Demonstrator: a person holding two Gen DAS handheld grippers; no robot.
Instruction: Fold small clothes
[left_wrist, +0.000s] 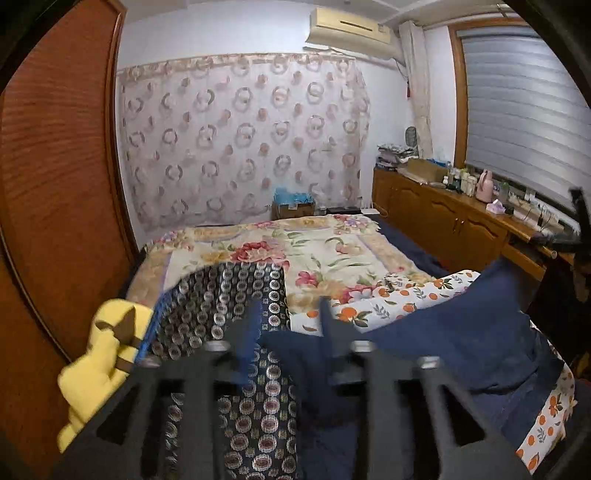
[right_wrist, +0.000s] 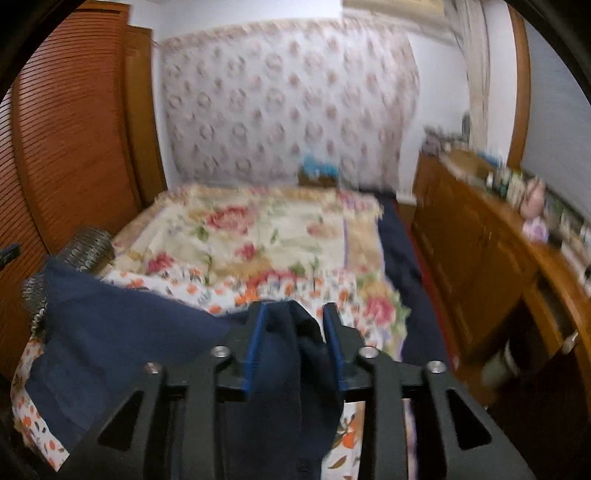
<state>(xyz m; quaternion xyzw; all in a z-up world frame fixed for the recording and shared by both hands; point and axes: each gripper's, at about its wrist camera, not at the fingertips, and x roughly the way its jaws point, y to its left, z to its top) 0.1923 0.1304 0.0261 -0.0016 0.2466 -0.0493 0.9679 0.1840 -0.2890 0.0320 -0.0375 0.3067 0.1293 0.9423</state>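
Navy garment (right_wrist: 280, 369) between parted right fingers (right_wrist: 293, 345), left fingers (left_wrist: 286, 332) parted, yellow plush (left_wrist: 99, 369) only leftward.

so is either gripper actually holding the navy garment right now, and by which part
Neither grips it. A bunched fold of the navy garment lies between the right gripper fingers, untouched by the pads. The left gripper is open above it.

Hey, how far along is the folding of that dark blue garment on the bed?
Done: the dark blue garment lies on the orange-print sheet, but any fold is hard to judge through the blur. In hand: both the left gripper and right gripper have jaws apart, with blue cloth between the right one's fingers, seemingly loose. Left: probably more folds. The patterned dark cloth looks untouched.
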